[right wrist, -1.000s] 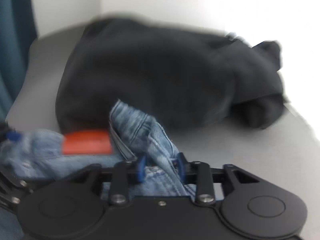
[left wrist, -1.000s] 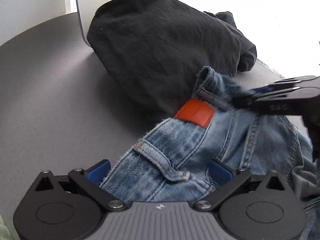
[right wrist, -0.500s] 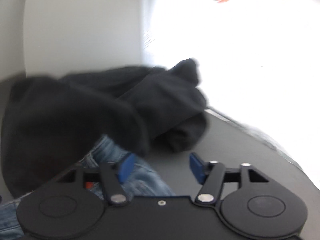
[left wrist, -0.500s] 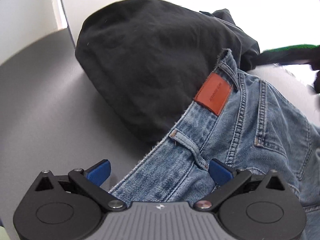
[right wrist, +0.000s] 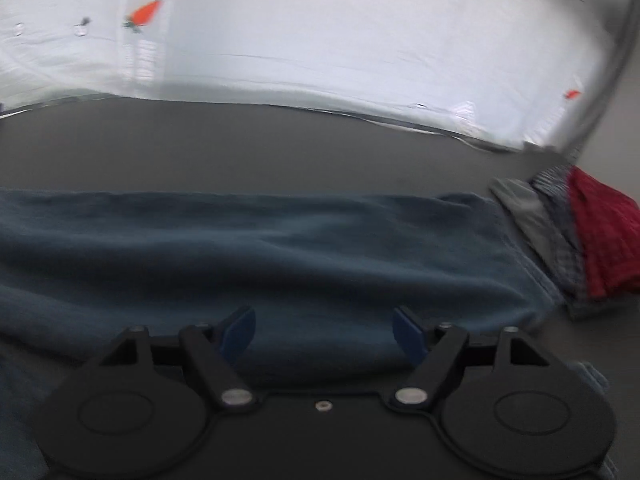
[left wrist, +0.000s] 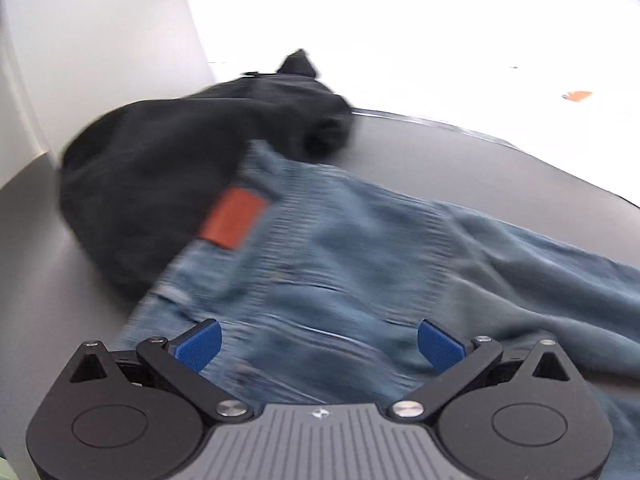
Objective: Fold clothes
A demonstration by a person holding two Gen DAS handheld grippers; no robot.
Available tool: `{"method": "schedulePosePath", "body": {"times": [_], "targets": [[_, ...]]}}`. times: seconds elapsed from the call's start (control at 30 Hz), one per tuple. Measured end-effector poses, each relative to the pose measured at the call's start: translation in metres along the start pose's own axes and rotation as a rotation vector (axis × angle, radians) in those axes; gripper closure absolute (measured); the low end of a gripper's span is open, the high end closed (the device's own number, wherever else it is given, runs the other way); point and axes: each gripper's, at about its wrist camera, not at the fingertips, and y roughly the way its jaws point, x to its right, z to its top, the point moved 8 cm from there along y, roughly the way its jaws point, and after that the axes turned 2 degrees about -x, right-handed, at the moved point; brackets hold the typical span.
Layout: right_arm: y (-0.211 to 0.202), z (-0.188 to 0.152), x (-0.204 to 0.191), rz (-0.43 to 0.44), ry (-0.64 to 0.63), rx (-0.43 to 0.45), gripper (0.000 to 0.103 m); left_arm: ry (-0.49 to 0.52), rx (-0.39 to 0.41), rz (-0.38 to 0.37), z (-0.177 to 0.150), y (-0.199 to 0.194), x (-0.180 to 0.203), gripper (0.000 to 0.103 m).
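Blue jeans (left wrist: 340, 256) with a red-brown waist patch (left wrist: 234, 220) lie spread on the grey table, waistband against a black garment pile. My left gripper (left wrist: 318, 346) is open and empty above the seat of the jeans. In the right wrist view the jeans legs (right wrist: 280, 248) stretch across the table. My right gripper (right wrist: 324, 330) is open and empty just over the legs.
A heap of black clothing (left wrist: 192, 160) sits at the far left of the table (left wrist: 460, 152). A stack of folded clothes, grey, checked and red (right wrist: 592, 236), lies at the right past the leg hems. A bright white wall runs behind the table's far edge.
The right gripper let go of the waistband, opened wide and swung right towards the jeans legs. The jeans now lie spread flat. The left view turned right; both now frames are motion-blurred.
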Motion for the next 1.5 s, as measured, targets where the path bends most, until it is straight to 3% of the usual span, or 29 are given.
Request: {"method": "schedulePosePath", "body": {"times": [0.13, 0.2, 0.4, 0.47, 0.53, 0.8, 0.9, 0.97, 1.0, 1.03, 1.13, 1.27, 1.4, 1.5], "targets": [[0.003, -0.035, 0.083, -0.060, 0.189, 0.010, 0.073, 0.067, -0.029, -0.122, -0.020, -0.015, 0.077, 0.000], [0.005, -0.038, 0.104, -0.057, 0.276, 0.035, 0.078, 0.107, -0.031, -0.163, -0.028, -0.021, 0.112, 0.000], [0.040, -0.014, 0.136, 0.019, 0.303, 0.071, 0.078, 0.185, -0.033, -0.236, -0.042, -0.035, 0.189, 0.000], [0.057, 0.003, 0.141, 0.048, 0.276, 0.080, 0.072, 0.202, -0.030, -0.234, -0.043, -0.036, 0.208, 0.000], [0.076, 0.020, 0.147, 0.071, 0.255, 0.088, 0.052, 0.219, -0.027, -0.227, -0.042, -0.036, 0.225, 0.000], [0.175, 0.086, 0.169, 0.142, 0.153, 0.087, 0.051, 0.324, -0.055, -0.129, -0.022, -0.002, 0.283, 0.000], [0.213, 0.098, 0.175, 0.172, 0.161, 0.062, 0.051, 0.320, -0.084, -0.116, -0.007, 0.018, 0.304, 0.000], [0.230, 0.097, 0.175, 0.245, 0.177, 0.018, 0.059, 0.311, -0.103, -0.127, 0.003, 0.028, 0.319, 0.000], [0.236, 0.096, 0.174, 0.295, 0.184, -0.011, 0.091, 0.318, -0.103, -0.131, 0.008, 0.032, 0.326, 0.000], [0.232, 0.097, 0.175, 0.351, 0.224, -0.002, 0.098, 0.329, -0.097, -0.132, 0.013, 0.036, 0.333, 0.000], [0.209, 0.108, 0.188, 0.526, 0.385, 0.083, 0.098, 0.359, -0.075, -0.129, 0.028, 0.047, 0.352, 0.000], [0.215, 0.128, 0.209, 0.563, 0.562, 0.156, 0.098, 0.377, -0.067, -0.132, 0.042, 0.067, 0.374, 0.000], [0.256, 0.137, 0.182, 0.396, 0.422, 0.091, 0.097, 0.426, -0.050, -0.102, 0.045, 0.081, 0.388, 0.000], [0.257, 0.139, 0.159, 0.263, 0.285, 0.078, 0.090, 0.437, -0.036, -0.101, 0.045, 0.078, 0.386, 0.000]]}}
